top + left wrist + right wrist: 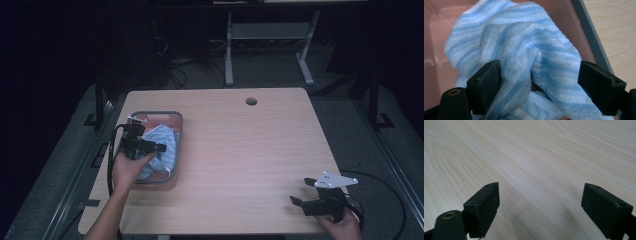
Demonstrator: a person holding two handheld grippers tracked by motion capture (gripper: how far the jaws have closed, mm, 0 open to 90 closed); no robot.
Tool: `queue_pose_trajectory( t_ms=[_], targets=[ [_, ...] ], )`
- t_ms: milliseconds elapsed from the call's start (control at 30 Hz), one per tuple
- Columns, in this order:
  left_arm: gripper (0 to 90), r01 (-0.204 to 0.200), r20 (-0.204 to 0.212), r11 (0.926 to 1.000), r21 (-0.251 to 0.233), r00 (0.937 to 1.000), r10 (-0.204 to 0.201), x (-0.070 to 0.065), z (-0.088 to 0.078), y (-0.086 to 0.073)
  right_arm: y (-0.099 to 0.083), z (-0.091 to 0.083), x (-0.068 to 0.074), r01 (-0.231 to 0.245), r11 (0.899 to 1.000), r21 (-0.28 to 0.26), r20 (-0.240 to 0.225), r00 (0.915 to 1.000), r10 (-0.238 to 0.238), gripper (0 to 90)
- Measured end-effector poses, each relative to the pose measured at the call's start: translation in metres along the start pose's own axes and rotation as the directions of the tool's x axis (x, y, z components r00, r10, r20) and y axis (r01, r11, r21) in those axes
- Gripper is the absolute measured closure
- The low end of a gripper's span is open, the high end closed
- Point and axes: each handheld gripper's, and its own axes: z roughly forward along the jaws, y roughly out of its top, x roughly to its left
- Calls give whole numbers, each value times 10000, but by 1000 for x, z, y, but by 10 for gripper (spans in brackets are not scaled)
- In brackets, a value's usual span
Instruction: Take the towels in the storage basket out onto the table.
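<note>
From high up, the left hand-held gripper [159,148] hangs over a striped towel [162,145] in a pink tub [177,120] on the wooden bench [250,150], and the right hand-held gripper [300,192] waits well apart near the front corner. The room behind is dark (cables on the floor).

The left gripper view shows the towel's [529,50] blue and white stripes bunched between wide-apart jaws.

The right gripper view shows bare bench [536,157] wood between wide-apart jaws

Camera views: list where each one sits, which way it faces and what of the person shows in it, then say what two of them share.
High view: above the person's side, facing forward and down on the table; forearms, hands, left gripper, right gripper.
Left gripper view: rides the left gripper, facing the striped towel in the pink bin; jaws apart.
Right gripper view: rides the right gripper, facing bare tabletop.
Shared: high and left gripper views show towel and bin.
</note>
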Motion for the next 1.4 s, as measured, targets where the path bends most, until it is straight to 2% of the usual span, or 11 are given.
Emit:
queue_pose_trajectory(
  t_ms=[200, 400, 600, 767, 800, 867, 900, 1067, 1133, 1300, 1400],
  targets=[
    [196, -235, -514, 9965, 806, 9983, 277, -5, 16, 2, 0, -1, 0, 6, 10000, -35, -24, 10000, -6, 144],
    [238, -609, -1122, 9818, 1801, 9903, 820, -9, 32, 6, 0, -1, 0, 17, 10000, -42, -46, 10000, -17, 144],
    [354, -1160, -1869, 9629, 2437, 9686, 1640, -14, 42, 7, 0, -2, 0, 17, 10000, -91, -46, 10000, -18, 145],
    [429, -1692, -2356, 9440, 2832, 9419, 2395, -17, 46, 8, 0, -3, 0, 29, 9999, -119, -38, 10000, -29, 144],
    [463, -1723, -2371, 9431, 2845, 9405, 2433, -17, 45, 8, 0, -3, 0, 22, 9999, -112, -34, 10000, -23, 144],
    [499, -1672, -2317, 9443, 2835, 9436, 2366, -13, 45, 8, 0, -3, 0, 38, 9999, -106, -38, 10000, -38, 145],
    [547, -1579, -2225, 9483, 2754, 9492, 2226, -9, 43, 8, 0, -4, 0, 76, 9999, -138, -20, 10000, -76, 145],
    [611, -1476, -2135, 9525, 2664, 9546, 2077, -5, 41, 9, -1, -4, -1, 46, 9999, -139, -19, 10000, -46, 145],
    [623, -1475, -2097, 9533, 2636, 9558, 2059, -5, 40, 9, -1, -5, -1, 39, 9999, -143, -15, 10000, -40, 145],
    [673, -1170, -1768, 9637, 2399, 9708, 1619, 0, 35, 9, -1, -5, -1, 43, 9999, -159, -19, 10000, -43, 145],
    [682, -1164, -1675, 9645, 2372, 9730, 1587, 2, 33, 9, -2, -6, -1, 4, 9999, -165, 0, 10000, -4, 145]
  ],
)
